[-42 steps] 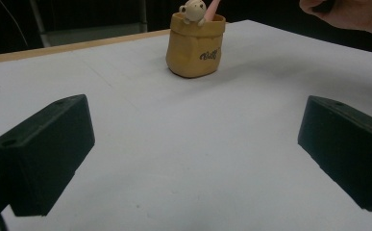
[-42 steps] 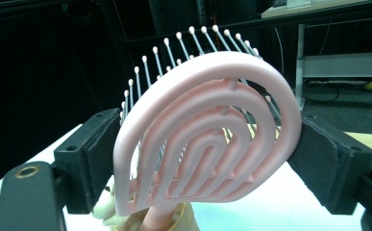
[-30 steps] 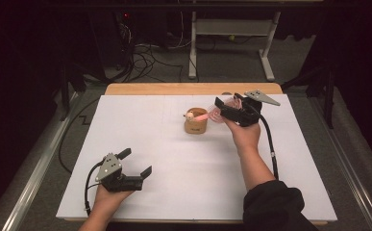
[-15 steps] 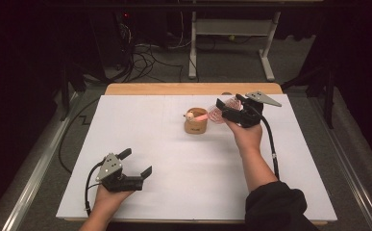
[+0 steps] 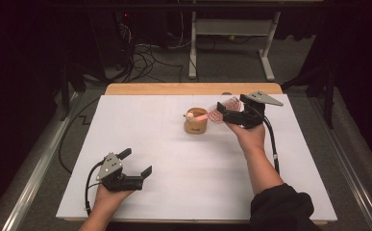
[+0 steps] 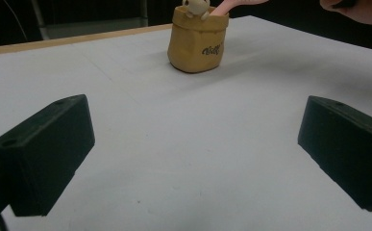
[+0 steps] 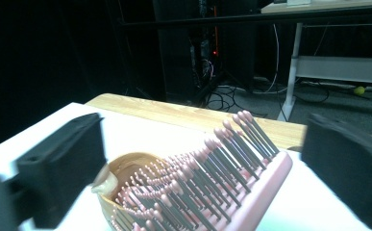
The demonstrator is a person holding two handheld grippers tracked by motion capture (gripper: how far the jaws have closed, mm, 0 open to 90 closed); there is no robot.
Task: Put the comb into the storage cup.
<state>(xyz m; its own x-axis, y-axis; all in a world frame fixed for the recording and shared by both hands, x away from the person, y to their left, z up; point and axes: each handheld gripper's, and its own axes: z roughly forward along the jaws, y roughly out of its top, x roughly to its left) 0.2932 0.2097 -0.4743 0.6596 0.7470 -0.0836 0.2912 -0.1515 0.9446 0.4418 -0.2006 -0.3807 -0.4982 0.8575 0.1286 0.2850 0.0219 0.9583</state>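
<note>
Leaning out of the tan bag-shaped holder [image 5: 196, 126], the pink hairbrush [image 5: 218, 110] has its handle end down in the holder's mouth and its bristled head up and out toward your right gripper [image 5: 228, 110]. Its long axis runs from the holder, across the back of the white table [image 5: 183, 192], into that gripper's jaws. Your right hand [image 5: 248, 134] is the nearer one by far; your left gripper [image 5: 138, 166] rests near the front edge, well apart from the holder, its jaws spread wide and holding nothing.

Your right gripper's jaws have just been opening and now stand wide. From the right gripper view the brush head [image 7: 212, 187] lies between them with a gap at each side, so you have released it. Judging by the lean, it probably rests on the holder's rim alone.
</note>
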